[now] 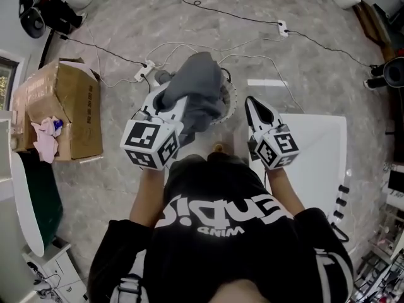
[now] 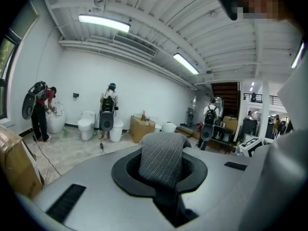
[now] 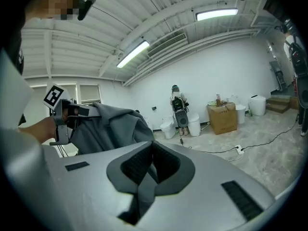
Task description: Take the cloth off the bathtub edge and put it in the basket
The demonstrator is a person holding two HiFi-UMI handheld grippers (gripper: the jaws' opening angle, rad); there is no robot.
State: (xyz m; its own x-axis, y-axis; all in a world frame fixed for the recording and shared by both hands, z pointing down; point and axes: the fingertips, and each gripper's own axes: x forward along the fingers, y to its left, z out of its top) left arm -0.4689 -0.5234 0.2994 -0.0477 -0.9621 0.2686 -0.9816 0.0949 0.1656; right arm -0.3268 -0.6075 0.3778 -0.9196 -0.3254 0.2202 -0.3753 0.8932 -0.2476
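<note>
One grey cloth (image 1: 201,90) clamped in left gripper (image 1: 165,87), right gripper (image 1: 251,101) pinched closed — one cardboard box (image 1: 69,106).

two grippers are counted: the left gripper (image 1: 163,101) and the right gripper (image 1: 250,101). one grey cloth (image 1: 199,87), one basket (image 1: 229,103) and one cardboard box (image 1: 69,106) are seen. two strips are counted on the floor (image 1: 315,74): a near power strip (image 1: 144,70) and a far power strip (image 1: 282,28).

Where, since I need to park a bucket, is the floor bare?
Bare floor lies between the box and the cloth, and again between the tub and the black cable at upper right. Ahead, around the basket, white cables and a power strip crowd it.
</note>
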